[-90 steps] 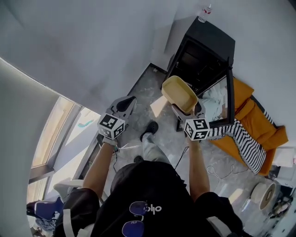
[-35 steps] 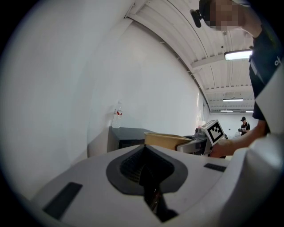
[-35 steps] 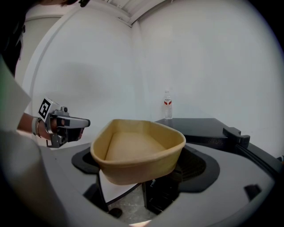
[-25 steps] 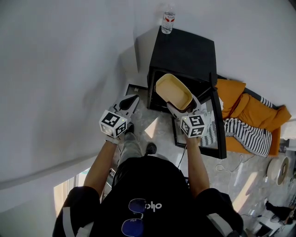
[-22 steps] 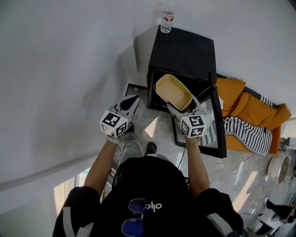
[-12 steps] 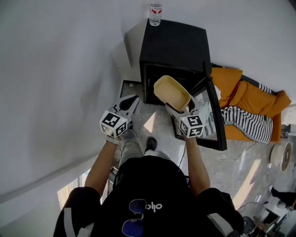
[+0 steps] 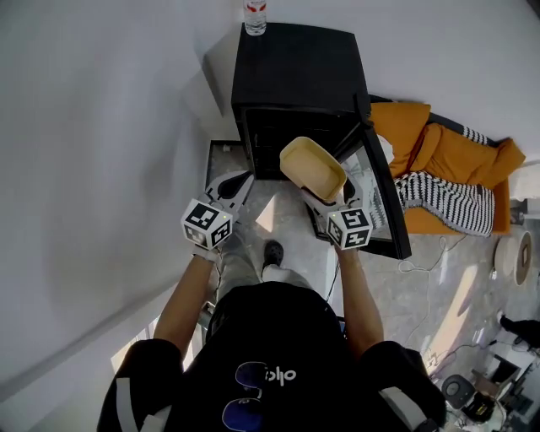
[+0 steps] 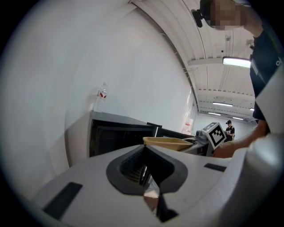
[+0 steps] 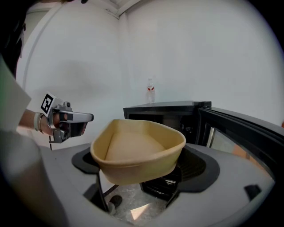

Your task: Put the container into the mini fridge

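Facing the black mini fridge (image 7: pixel 295 76) on the floor, door (image 7: pixel 386 198) already swung open. Holding the empty tan container (image 7: pixel 312 167) in mid-air just before the opening, clamped in the right tongs (image 7: pixel 331 196). Left tongs (image 7: pixel 236 180) pressed together, empty. Remaining: carry inside, set down, release.

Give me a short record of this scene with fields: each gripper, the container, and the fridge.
right gripper: shut on the rim of the empty tan rounded container
left gripper: shut, holding nothing, off to the left of the container
container position: in the air in front of the fridge opening, not yet inside
black mini fridge: on the floor against the white wall
fridge door: swung open to the right
on top of fridge: clear plastic water bottle, upright
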